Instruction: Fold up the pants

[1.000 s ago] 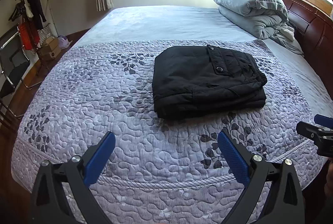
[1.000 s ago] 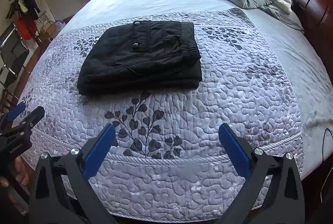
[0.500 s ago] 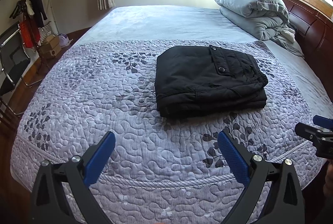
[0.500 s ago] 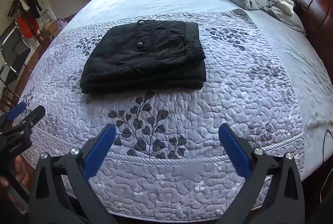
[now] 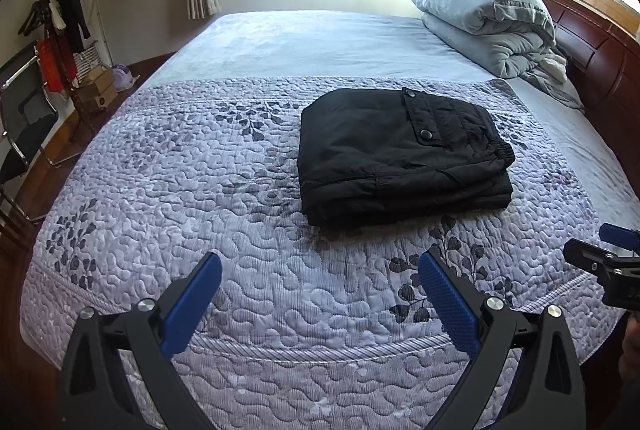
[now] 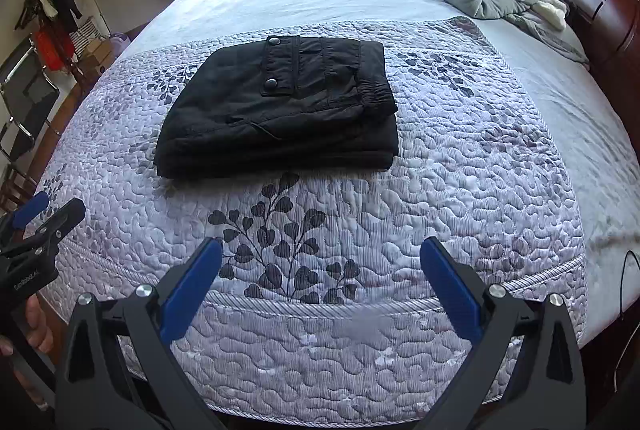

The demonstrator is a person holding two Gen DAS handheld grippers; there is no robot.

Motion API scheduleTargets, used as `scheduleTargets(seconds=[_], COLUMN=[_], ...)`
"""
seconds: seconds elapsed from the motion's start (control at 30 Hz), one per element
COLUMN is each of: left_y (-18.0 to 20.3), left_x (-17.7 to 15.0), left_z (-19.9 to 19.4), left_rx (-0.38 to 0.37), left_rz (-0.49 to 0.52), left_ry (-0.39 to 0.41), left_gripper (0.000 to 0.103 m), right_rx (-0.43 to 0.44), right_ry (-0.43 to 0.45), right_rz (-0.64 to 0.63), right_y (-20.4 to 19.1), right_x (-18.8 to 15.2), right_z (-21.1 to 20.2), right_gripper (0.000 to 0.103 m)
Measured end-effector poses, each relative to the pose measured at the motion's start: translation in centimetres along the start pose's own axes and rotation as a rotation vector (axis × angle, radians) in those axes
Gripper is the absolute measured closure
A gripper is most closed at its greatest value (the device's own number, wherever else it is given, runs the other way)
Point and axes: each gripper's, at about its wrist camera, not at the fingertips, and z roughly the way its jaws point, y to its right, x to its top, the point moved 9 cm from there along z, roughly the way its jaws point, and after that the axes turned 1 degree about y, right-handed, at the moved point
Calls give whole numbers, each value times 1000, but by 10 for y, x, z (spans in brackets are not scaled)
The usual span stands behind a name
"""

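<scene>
Black pants [image 5: 400, 154] lie folded into a thick rectangle on the quilted bedspread [image 5: 200, 190], waistband and a buttoned pocket flap on top. In the right wrist view the same pants [image 6: 280, 110] sit beyond the fingers. My left gripper [image 5: 320, 282] hovers open over the near edge of the bed, well short of the pants, with nothing between its blue pads. My right gripper [image 6: 322, 266] is open too and empty, also back from the pants. Each gripper shows at the side of the other's view: the right one [image 5: 600, 262] and the left one [image 6: 44, 218].
A folded grey duvet [image 5: 484, 18] lies at the far right by the wooden headboard [image 5: 592, 58]. To the left of the bed stand a coat rack [image 5: 52, 18], a chair [image 5: 24, 122] and boxes on the floor. A hand [image 6: 36, 326] holds the left gripper's handle.
Both grippers have drawn back slightly from the bed and stayed open. The pants have not moved.
</scene>
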Motion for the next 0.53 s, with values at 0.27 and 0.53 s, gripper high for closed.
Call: scheduleTargets(seconds=[0.27,0.53], left_y=[3,5], left_x=[1,1], left_z=[-2,0], left_rx=[-7,-7], left_rz=[-3,0], left_ry=[14,2], left_gripper=[4,4], right_rx=[-6,-7], right_ry=[-5,-3], right_rz=[4,9], right_y=[3,6], right_x=[0,1], right_z=[1,2], right_gripper=[4,4])
